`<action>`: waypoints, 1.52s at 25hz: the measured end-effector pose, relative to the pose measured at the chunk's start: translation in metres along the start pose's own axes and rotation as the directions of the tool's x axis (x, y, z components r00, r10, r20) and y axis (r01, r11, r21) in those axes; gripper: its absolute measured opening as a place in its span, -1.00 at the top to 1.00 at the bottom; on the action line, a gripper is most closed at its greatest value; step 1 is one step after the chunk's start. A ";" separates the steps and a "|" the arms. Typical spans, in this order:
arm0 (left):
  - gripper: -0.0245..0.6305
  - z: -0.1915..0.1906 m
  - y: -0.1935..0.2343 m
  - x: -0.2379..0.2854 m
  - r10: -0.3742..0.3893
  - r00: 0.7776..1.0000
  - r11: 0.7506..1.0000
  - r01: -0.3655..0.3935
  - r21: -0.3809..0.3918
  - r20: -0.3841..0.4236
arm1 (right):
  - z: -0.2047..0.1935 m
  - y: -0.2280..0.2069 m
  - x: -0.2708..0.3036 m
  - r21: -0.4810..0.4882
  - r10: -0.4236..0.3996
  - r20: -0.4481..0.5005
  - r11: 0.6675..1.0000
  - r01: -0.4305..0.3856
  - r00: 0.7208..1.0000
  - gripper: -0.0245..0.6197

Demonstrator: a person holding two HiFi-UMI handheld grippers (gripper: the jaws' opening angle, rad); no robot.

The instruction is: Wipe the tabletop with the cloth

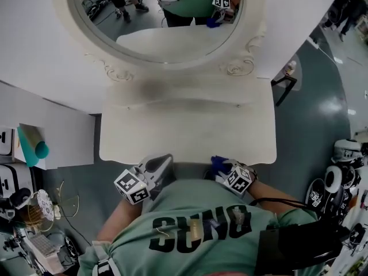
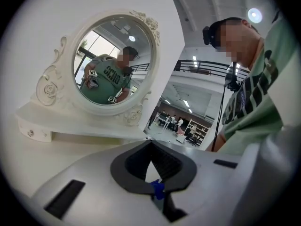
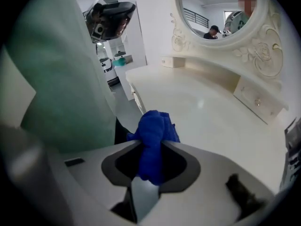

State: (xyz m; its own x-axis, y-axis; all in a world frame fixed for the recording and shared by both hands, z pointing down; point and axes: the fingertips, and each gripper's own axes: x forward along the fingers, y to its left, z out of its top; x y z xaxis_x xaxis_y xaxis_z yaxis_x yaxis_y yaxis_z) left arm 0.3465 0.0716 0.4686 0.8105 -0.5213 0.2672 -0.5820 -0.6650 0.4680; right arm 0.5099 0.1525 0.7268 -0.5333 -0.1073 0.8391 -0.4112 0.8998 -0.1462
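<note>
glossy white vanity tabletop is sitting below an oval white-framed mirror. right gripper is clamping a bunched blue cloth at the tabletop's near edge. left gripper is hovering alongside, jaws pressed together, gripping nothing.

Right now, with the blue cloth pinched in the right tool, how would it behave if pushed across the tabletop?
The cloth bunches into soft folds in the right tool, so it is probably floppy and light. On the smooth, glossy tabletop it would likely slide easily.
</note>
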 end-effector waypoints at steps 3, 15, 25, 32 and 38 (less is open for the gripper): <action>0.92 -0.007 -0.017 0.015 -0.030 0.999 0.999 0.031 0.009 -0.019 | 0.001 -0.009 -0.006 0.035 0.026 0.025 0.999 -0.027 0.999 0.60; 0.92 -0.007 -0.001 -0.023 0.025 0.999 1.000 -0.025 0.007 -0.033 | 0.096 -0.276 0.005 0.327 -0.479 0.024 0.833 0.446 0.877 0.60; 0.92 0.028 0.067 -0.016 -0.156 0.987 0.987 0.157 0.025 -0.044 | 0.058 -0.175 0.012 0.325 -0.365 -0.080 0.870 0.371 0.927 0.60; 0.92 0.039 0.067 0.016 -0.319 0.946 0.947 0.320 0.014 -0.064 | -0.021 -0.013 -0.007 0.395 -0.208 -0.154 0.883 0.253 0.966 0.60; 0.92 0.036 0.068 0.016 -0.321 0.943 0.947 0.323 0.006 -0.090 | 0.006 -0.116 -0.028 0.440 -0.393 -0.056 0.816 0.376 0.918 0.60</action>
State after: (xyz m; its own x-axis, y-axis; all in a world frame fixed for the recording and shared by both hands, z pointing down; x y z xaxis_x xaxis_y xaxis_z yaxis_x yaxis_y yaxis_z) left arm 0.3175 -0.0011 0.4740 0.9568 -0.2303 0.1773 -0.2898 -0.8010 0.5238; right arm 0.5680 0.0485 0.7166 -0.2868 -0.4285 0.8568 -0.8609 0.5076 -0.0343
